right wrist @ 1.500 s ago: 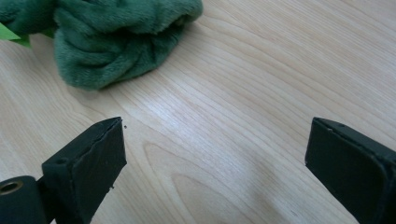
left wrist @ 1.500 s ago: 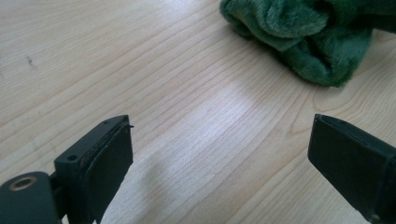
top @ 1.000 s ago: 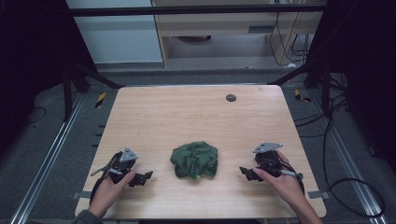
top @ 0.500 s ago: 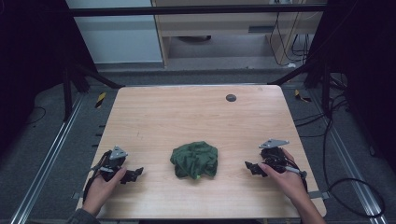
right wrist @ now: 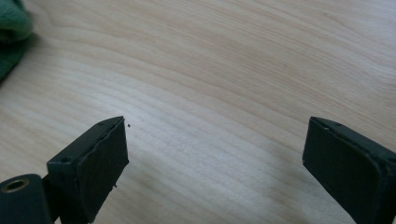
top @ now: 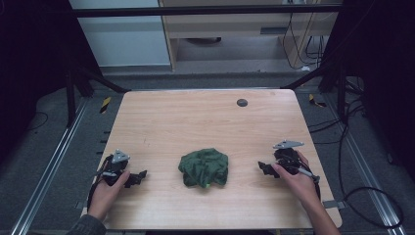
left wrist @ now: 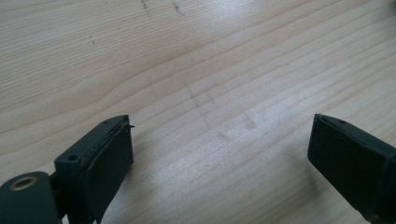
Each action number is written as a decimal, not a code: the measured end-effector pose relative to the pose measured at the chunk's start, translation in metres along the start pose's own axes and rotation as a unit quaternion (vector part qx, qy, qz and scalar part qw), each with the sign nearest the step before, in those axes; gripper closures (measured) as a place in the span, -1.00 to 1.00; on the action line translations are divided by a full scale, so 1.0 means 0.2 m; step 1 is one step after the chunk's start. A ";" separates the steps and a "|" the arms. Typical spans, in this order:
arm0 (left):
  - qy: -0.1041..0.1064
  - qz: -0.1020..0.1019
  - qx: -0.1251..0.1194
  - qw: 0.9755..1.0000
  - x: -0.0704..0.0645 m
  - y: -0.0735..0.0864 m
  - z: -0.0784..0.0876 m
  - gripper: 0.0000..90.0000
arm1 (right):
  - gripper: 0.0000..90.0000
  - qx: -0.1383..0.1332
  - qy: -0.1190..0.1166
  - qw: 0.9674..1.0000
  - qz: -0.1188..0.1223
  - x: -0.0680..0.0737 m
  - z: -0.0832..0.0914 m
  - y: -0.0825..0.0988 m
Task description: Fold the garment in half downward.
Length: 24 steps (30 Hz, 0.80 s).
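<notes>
A crumpled dark green cloth (top: pixel 204 167) lies near the front middle of the wooden table (top: pixel 195 122). My left gripper (top: pixel 138 177) rests low at the front left, well apart from the cloth, jaws wide open over bare wood (left wrist: pixel 219 140). At the front right sits my right gripper (top: pixel 264 169), also open with nothing between its jaws (right wrist: pixel 215 144). A corner of the green cloth (right wrist: pixel 11 32) shows at the top left of the right gripper view.
A small dark round disc (top: pixel 242 102) sits near the table's far edge. Cables (top: pixel 362 196) trail on the floor to the right. Metal frame rails (top: pixel 44 176) run along both sides of the table.
Both grippers have drawn outward from the cloth, the left one farther toward the front left corner, the right one slightly right. The cloth has not moved.
</notes>
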<state>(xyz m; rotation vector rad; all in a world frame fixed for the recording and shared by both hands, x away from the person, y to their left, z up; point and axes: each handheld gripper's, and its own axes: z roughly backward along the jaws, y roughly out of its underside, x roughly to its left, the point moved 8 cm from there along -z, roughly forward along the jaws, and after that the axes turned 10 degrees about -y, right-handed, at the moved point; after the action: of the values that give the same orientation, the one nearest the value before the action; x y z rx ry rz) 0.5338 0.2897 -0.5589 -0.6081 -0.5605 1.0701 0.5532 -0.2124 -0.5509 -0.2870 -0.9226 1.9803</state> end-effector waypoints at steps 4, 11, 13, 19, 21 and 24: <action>-0.004 0.003 -0.004 1.000 0.01 -0.01 -0.02 -0.86 | -0.85 -0.007 0.013 1.000 -0.014 -0.04 -0.01 -0.01; -0.013 0.001 -0.019 1.000 0.03 -0.02 -0.05 -0.90 | -0.83 -0.011 0.040 0.998 -0.037 -0.10 -0.04 0.01; -0.015 0.003 -0.019 1.000 0.03 -0.03 -0.06 -0.90 | -0.85 -0.012 0.043 0.998 -0.043 -0.11 -0.05 0.01; -0.017 0.003 -0.015 1.000 0.03 -0.03 -0.07 -0.93 | -0.94 -0.026 0.070 0.996 -0.042 -0.12 -0.09 0.00; -0.021 0.007 -0.012 1.000 0.03 -0.03 -0.07 -0.97 | -0.96 -0.026 0.073 0.996 -0.046 -0.12 -0.10 0.00; -0.020 0.013 -0.011 1.000 0.03 -0.03 -0.07 -1.00 | -0.99 -0.025 0.075 0.996 -0.050 -0.11 -0.10 -0.01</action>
<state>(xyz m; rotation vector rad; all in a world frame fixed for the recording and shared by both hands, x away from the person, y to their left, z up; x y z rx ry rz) 0.5500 0.2907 -0.5645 -0.6147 -0.6020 1.1039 0.5778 -0.2206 -0.5673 -0.4052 -0.8744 1.8202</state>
